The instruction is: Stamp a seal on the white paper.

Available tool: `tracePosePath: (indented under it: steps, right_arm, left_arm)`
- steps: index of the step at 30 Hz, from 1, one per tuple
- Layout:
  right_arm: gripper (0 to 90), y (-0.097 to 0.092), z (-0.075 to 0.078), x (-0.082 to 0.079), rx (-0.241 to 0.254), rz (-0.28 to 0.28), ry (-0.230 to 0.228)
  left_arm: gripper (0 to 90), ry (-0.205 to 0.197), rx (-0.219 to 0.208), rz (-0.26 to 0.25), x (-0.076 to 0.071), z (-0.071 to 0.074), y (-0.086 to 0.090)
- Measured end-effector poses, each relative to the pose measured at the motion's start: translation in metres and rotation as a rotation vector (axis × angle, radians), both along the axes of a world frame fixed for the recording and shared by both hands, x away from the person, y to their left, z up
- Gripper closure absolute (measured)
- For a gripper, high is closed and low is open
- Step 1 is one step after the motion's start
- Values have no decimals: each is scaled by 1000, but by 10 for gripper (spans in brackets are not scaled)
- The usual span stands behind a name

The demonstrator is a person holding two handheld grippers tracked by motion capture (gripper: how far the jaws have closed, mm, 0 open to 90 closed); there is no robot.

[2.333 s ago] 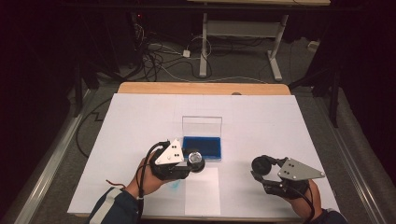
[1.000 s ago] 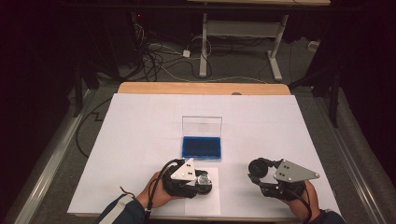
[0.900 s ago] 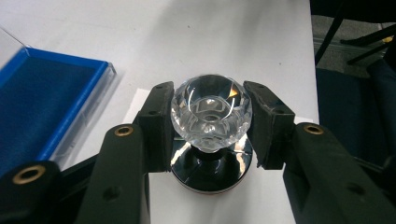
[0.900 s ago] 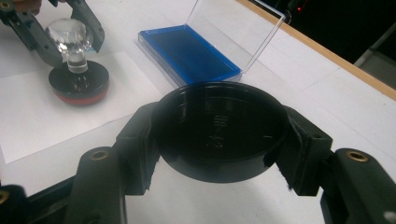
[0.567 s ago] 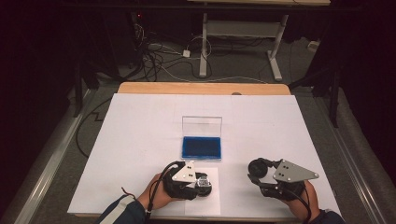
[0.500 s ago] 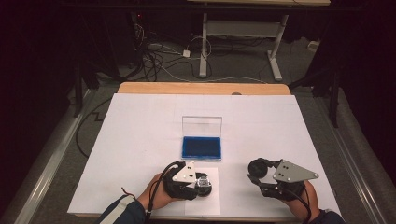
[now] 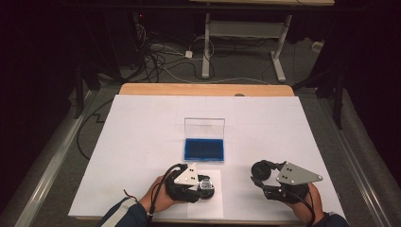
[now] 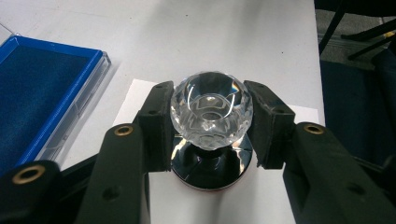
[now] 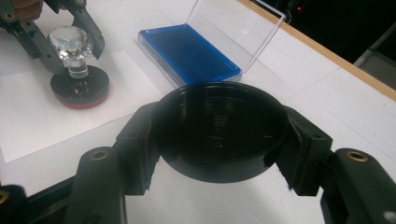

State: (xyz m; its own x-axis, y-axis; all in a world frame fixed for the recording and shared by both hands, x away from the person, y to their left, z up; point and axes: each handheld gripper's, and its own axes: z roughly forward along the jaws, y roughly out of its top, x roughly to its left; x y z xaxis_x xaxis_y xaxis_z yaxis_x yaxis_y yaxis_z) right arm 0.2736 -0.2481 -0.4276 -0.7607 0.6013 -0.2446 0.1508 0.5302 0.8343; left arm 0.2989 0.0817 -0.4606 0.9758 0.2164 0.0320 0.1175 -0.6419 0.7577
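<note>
A wooden table [image 7: 203, 89] carries a large white sheet [image 7: 142, 142] over most of its top; on that sheet lies an open blue ink pad case [image 7: 204, 149], its clear lid upright. Nearer the person lies a smaller white paper [image 7: 213, 205]; a stamp [image 9: 79, 84] with a crystal knob stands on it.

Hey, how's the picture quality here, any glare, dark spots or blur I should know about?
High view: the white table is evenly lit, the room behind falls into near black. Left gripper view: the stamp's crystal knob throws bright reflections and its black base mirrors the light; the near jaws look soft. Right gripper view: the black round cap is a dark mass with little detail; the clear lid of the blue ink pad catches faint sheen.
</note>
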Motion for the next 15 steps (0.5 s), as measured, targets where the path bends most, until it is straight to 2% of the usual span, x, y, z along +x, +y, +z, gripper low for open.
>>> tracePosePath:
  steps: [15]
  right_arm:
    - [382, -1, 0, 0, 1, 0, 2]
  left_arm:
    - [542, -7, 20, -1, 0, 2, -1]
